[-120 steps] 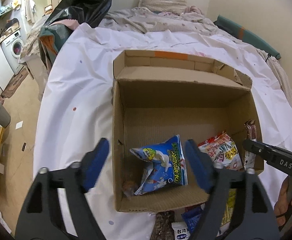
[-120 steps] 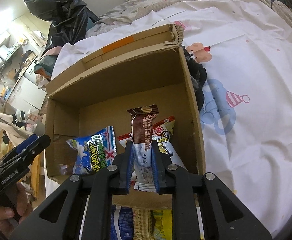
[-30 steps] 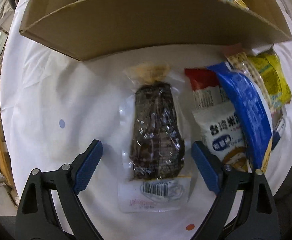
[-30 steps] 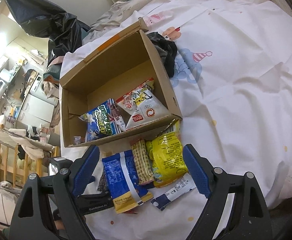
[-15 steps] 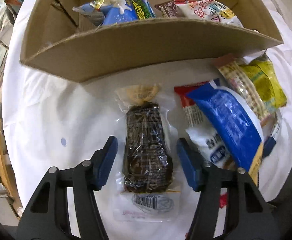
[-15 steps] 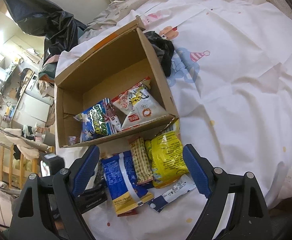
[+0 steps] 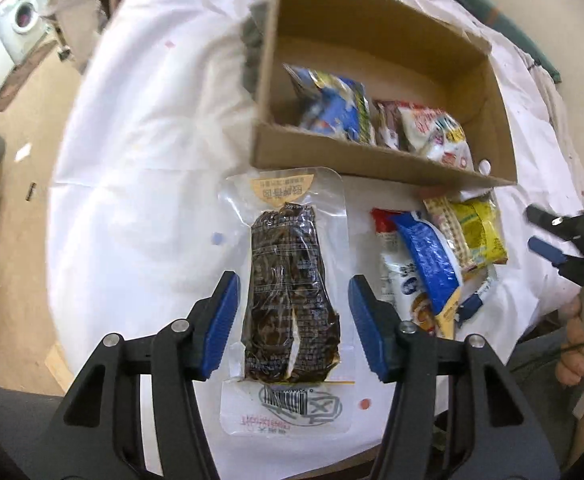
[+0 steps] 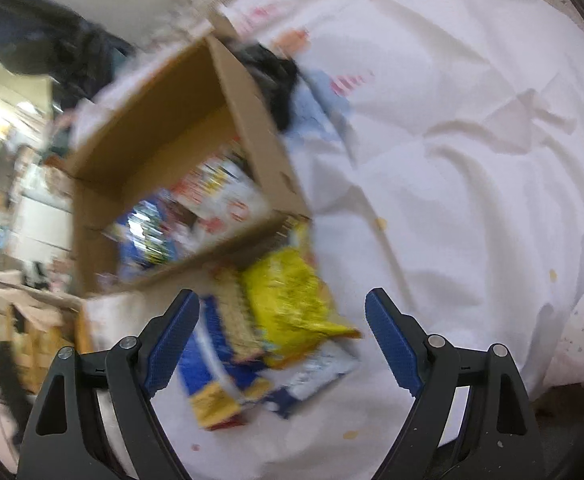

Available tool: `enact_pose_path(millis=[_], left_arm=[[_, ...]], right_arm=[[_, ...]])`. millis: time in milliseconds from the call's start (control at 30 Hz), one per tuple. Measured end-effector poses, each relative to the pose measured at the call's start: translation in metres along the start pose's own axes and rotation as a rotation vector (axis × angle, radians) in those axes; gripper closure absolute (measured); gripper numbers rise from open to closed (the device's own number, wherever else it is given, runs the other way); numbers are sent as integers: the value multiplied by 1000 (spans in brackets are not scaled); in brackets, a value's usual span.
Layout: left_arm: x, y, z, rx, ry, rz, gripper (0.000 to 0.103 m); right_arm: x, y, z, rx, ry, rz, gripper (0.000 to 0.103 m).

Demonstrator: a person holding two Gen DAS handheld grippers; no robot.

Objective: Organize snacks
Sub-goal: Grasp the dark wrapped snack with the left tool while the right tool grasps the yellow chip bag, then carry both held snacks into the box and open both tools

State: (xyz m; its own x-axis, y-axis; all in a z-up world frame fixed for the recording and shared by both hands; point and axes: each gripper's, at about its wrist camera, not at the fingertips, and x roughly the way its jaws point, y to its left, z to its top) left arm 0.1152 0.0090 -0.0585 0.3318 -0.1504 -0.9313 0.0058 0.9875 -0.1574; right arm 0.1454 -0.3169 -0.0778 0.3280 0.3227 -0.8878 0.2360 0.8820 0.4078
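Just closed the left gripper (image 7: 292, 300) on the dark vacuum-sealed packet (image 7: 283, 256), lifted near of the cardboard box (image 7: 372, 160), probably light, limp and slippery, best pinched mid-body, with the right gripper (image 8: 283, 312) wide open over the loose snacks (image 8: 287, 280).

Yellow snack bag (image 8: 292, 292), brown cardboard box (image 7: 376, 160)

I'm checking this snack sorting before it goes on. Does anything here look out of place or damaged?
No damage shows. The oddity is a dark garment bunched against the far outer wall of the cardboard box; it is no snack. Several packets, the yellow packet among them, lie overlapped outside the box on the white sheet.
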Motion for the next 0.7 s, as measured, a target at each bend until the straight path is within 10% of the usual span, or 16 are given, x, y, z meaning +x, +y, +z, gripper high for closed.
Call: enact_pose_path(millis=[233, 700], left_arm=[[15, 11, 0, -43, -14, 18, 51], [10, 5, 5, -57, -49, -14, 51]], right_arm=[[39, 16, 5, -90, 100, -93, 16], [28, 30, -16, -217, 63, -85, 60]])
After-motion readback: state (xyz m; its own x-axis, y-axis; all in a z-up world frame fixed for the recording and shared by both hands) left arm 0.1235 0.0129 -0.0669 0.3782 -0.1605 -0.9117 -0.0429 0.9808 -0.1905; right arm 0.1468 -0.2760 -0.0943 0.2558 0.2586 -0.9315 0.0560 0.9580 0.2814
